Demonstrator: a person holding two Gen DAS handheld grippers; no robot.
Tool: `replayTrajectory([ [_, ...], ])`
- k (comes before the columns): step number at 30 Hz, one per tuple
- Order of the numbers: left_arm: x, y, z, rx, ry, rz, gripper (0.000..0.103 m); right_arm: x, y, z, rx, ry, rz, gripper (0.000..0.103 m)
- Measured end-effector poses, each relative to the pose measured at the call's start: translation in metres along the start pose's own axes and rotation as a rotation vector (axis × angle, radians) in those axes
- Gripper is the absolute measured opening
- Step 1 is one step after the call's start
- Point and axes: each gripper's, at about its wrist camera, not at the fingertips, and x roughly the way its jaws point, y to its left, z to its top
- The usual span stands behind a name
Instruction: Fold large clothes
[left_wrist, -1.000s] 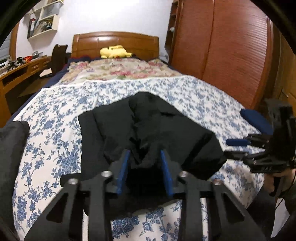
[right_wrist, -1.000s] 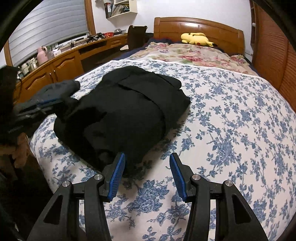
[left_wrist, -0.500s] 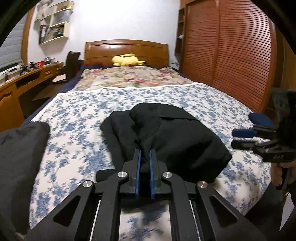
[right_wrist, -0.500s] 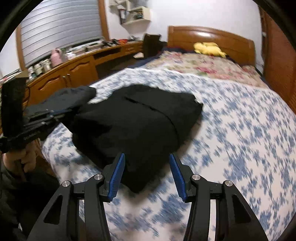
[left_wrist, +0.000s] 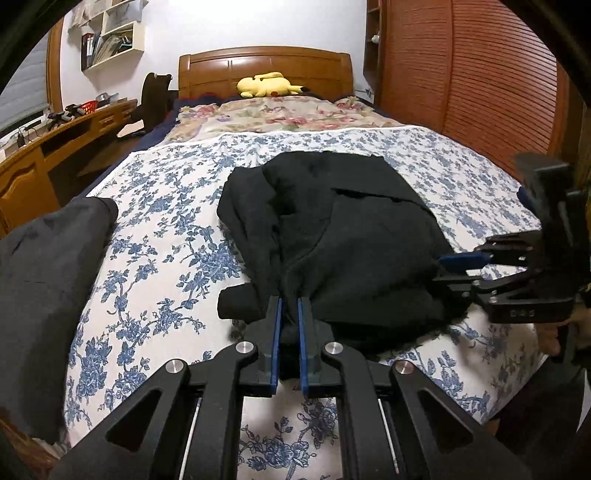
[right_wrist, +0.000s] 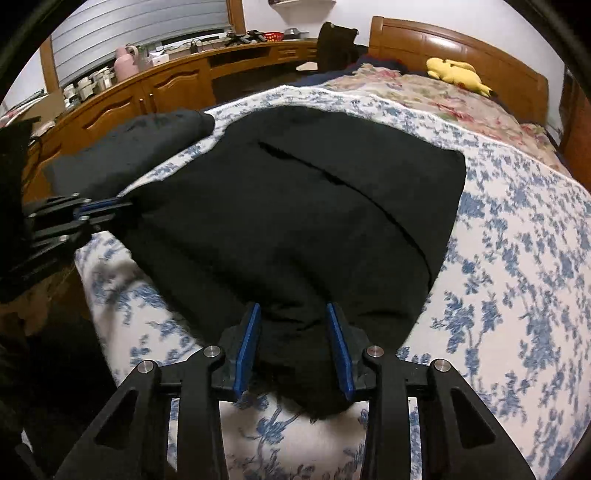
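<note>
A black garment (left_wrist: 351, 240) (right_wrist: 295, 203) lies folded in a thick bundle on the bed's blue-flowered sheet (left_wrist: 166, 240) (right_wrist: 517, 258). My left gripper (left_wrist: 290, 301) is shut on a bunched fold at the bundle's near edge; the right wrist view shows it (right_wrist: 110, 212) at the garment's left side. My right gripper (right_wrist: 292, 308) straddles the garment's near corner. Its jaws are closing with the black cloth between the blue pads, and a firm pinch does not show. In the left wrist view it (left_wrist: 454, 273) reaches in from the right.
A dark grey garment (left_wrist: 44, 277) (right_wrist: 129, 147) lies at the sheet's left edge. A yellow plush toy (left_wrist: 266, 85) rests by the wooden headboard (left_wrist: 266, 62). A wooden desk (right_wrist: 166, 85) runs along the left, a slatted wardrobe (left_wrist: 461, 74) along the right.
My left gripper's jaws closed onto the garment's near fold and stayed shut. My right gripper came down and forward over the garment's corner, and its jaws narrowed around the cloth.
</note>
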Motion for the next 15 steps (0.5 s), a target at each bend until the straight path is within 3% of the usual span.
replayTrajectory([
  [4,-0.005,-0.001,0.003,-0.010,-0.014,-0.003,0.009,0.001,0.010,0.003,-0.033,-0.010,-0.030,0.037],
  [9,-0.016,-0.007,0.007,-0.028,-0.023,0.024,0.011,-0.021,0.008,0.005,-0.010,-0.063,0.021,0.040],
  [11,-0.023,-0.008,0.006,-0.040,-0.039,0.020,0.016,-0.032,0.000,0.004,0.000,-0.086,0.030,0.041],
  [13,-0.033,-0.010,0.003,-0.054,-0.062,-0.001,0.033,-0.040,-0.009,0.005,0.007,-0.111,0.027,0.042],
  [15,-0.041,-0.013,0.000,-0.053,-0.085,-0.010,0.038,-0.042,-0.021,0.008,0.008,-0.127,0.011,0.045],
])
